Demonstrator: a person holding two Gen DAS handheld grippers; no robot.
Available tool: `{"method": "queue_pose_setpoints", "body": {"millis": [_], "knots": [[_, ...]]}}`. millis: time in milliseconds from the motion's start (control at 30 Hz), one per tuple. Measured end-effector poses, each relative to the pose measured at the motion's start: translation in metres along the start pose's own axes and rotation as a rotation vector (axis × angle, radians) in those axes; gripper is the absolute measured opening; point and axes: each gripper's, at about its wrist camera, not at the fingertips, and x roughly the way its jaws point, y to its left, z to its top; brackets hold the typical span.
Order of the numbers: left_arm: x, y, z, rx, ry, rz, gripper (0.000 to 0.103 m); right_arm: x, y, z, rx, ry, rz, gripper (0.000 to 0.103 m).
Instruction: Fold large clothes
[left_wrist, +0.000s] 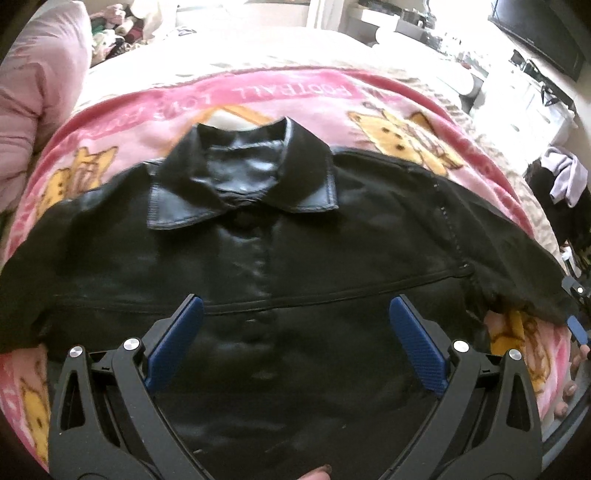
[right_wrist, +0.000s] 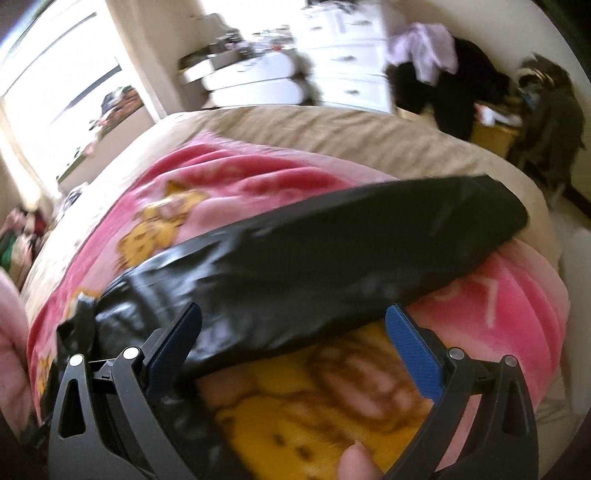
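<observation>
Left wrist view first: the left gripper (left_wrist: 295, 321) has its jaws spread wide with nothing between them, hovering over the front of a black jacket (left_wrist: 258, 236). The jacket is spread out flat on a pink blanket (left_wrist: 369, 107) with yellow cartoon cats on it, and that blanket covers a bed (left_wrist: 332, 51). Collar (left_wrist: 243, 177) sits straight ahead of the jaws, further out, and the button placket runs from it back down between the two blue pads. One sleeve stretches off past the right-hand jaw, the other off past the left-hand one. At the far right edge you can just catch a bit of the right gripper (left_wrist: 576, 325) near the sleeve end, plus some fingers (left_wrist: 570, 387) below it.

Right wrist view is pretty blurry. The right gripper (right_wrist: 293, 328) also has its jaws wide apart and isn't pinching anything. A jacket sleeve (right_wrist: 332, 266) lies across the blanket (right_wrist: 517, 288) just ahead of the jaw tips, running from beyond the left-hand jaw out to the far right. The left-hand jaw looks like it overlaps the sleeve's edge, the right-hand one is over the pink and yellow fleece, but I can't tell if either is touching. A fingertip (right_wrist: 354, 461) pokes in at the bottom between the jaws. White dresser (right_wrist: 347, 55) and a pile of clothes way beyond the bed.
</observation>
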Motion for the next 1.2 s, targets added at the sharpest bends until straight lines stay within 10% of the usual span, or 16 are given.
{"method": "queue_pose_setpoints", "body": {"millis": [400, 733, 833, 900, 1200], "knots": [[0.049, -0.041, 0.007, 0.039, 0.055, -0.001, 0.094, 0.035, -0.105, 0.016, 0.370, 0.017, -0.105, 0.099], [0.064, -0.056, 0.017, 0.052, 0.057, 0.002, 0.094, 0.072, -0.127, 0.050, 0.485, -0.013, -0.032, 0.099], [0.063, -0.055, 0.025, 0.041, 0.047, -0.006, 0.094, 0.075, -0.131, 0.056, 0.484, -0.070, -0.017, 0.072], [0.060, -0.053, 0.030, 0.033, 0.040, -0.011, 0.094, 0.073, -0.132, 0.056, 0.477, -0.096, 0.006, 0.028], [0.027, -0.032, 0.051, 0.000, -0.005, -0.034, 0.094, 0.005, -0.057, 0.078, 0.229, -0.307, 0.263, 0.009]]}}
